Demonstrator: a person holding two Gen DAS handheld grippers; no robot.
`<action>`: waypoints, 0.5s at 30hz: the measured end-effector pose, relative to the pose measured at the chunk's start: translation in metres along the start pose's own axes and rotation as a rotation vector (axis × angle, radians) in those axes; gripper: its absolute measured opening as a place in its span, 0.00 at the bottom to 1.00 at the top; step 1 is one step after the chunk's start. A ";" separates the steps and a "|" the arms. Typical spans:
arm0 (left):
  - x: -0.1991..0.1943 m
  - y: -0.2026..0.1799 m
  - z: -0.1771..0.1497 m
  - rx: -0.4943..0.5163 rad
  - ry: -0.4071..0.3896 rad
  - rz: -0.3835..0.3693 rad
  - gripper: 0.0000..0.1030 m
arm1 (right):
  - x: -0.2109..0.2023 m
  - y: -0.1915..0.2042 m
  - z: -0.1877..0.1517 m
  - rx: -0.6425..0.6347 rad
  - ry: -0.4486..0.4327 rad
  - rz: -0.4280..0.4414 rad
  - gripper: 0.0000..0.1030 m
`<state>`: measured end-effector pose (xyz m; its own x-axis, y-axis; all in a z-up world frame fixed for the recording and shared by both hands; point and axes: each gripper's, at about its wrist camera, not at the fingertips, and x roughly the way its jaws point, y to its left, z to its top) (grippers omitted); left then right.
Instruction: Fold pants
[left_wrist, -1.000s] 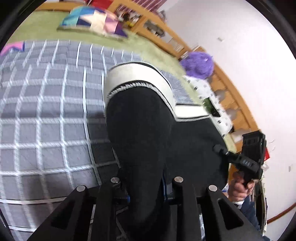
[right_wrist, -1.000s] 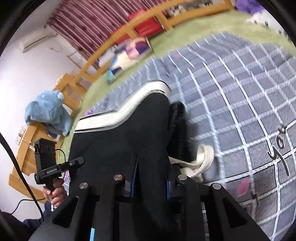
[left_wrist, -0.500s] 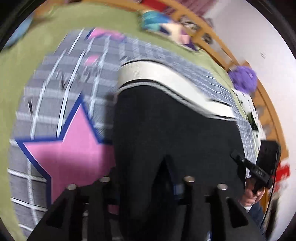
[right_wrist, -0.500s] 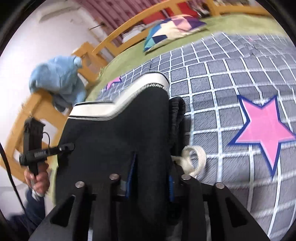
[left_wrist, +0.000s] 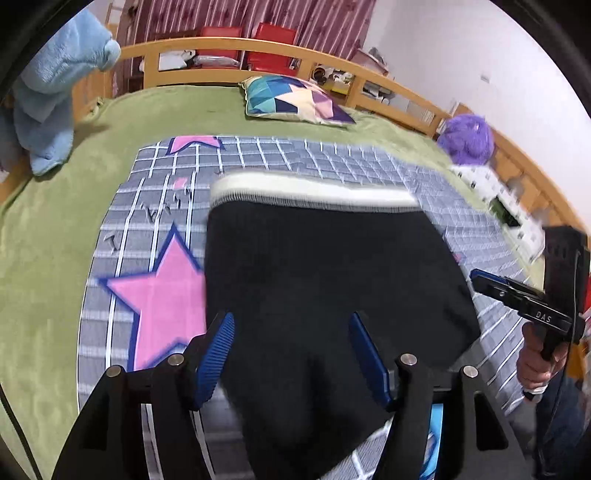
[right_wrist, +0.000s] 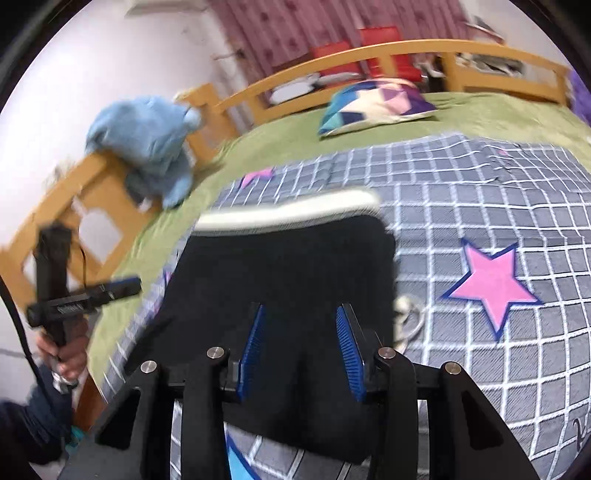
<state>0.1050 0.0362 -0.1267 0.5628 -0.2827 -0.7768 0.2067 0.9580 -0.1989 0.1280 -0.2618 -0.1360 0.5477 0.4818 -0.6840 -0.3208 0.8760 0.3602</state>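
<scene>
both claws released; pants lie beneath.

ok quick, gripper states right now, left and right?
Left gripper: open, holding nothing, over the black pants.
Right gripper: open, holding nothing, over the same pants.

home bedroom, wooden-railed bed, green blanket, patterned pillow, striped curtains
</scene>
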 end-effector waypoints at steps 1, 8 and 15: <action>0.007 -0.003 -0.017 0.002 0.032 0.029 0.61 | 0.007 0.002 -0.009 -0.010 0.018 0.001 0.40; 0.022 0.009 -0.054 -0.043 0.152 -0.026 0.68 | 0.020 -0.002 -0.059 -0.030 0.173 -0.077 0.30; 0.015 0.002 0.038 -0.005 -0.045 -0.024 0.68 | 0.000 0.010 0.004 -0.094 -0.039 -0.040 0.38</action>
<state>0.1441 0.0319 -0.1159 0.5934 -0.3071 -0.7440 0.2167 0.9512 -0.2198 0.1272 -0.2527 -0.1298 0.5903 0.4487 -0.6710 -0.3685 0.8894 0.2707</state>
